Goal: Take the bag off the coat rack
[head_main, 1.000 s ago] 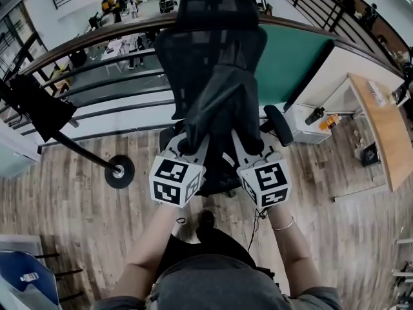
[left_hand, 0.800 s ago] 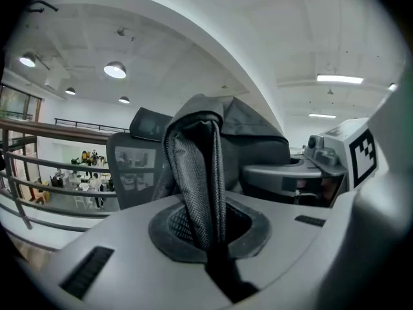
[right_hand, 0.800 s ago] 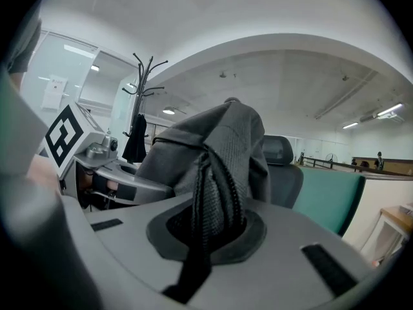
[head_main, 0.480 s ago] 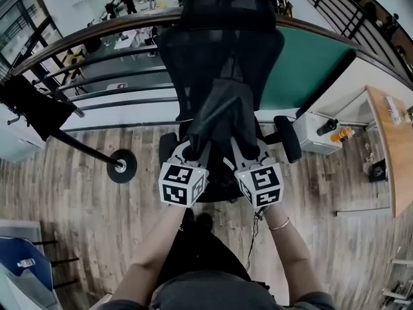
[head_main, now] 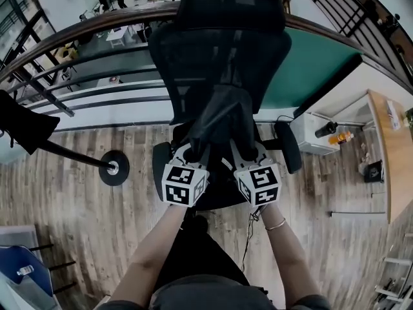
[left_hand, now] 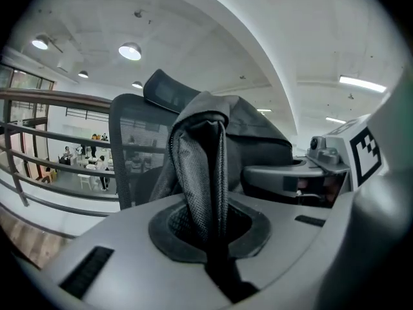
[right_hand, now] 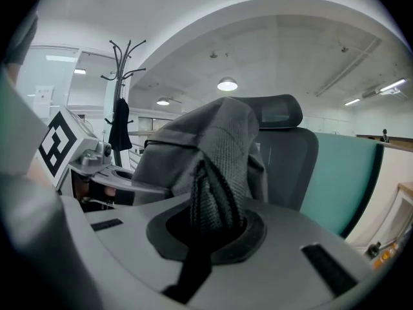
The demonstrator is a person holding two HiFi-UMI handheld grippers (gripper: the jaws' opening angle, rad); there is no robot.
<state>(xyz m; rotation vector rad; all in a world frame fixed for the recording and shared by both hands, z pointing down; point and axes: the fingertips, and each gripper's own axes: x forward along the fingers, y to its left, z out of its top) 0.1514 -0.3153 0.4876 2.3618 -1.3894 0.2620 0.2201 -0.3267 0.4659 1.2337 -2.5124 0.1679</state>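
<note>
I have the bag (head_main: 218, 118), dark grey woven fabric, bunched up in front of the office chair (head_main: 219, 37), over its seat and against the backrest. Its top is folded over, so I cannot tell what is inside. My left gripper (head_main: 192, 152) is clamped on a fold at the bag's left side and my right gripper (head_main: 243, 152) on a fold at its right. They sit side by side just short of the chair seat, tipped slightly downward, forearms stretched ahead. The coat rack (head_main: 77, 154) stands well left of the chair, carrying a dark garment (head_main: 19, 124).
</note>
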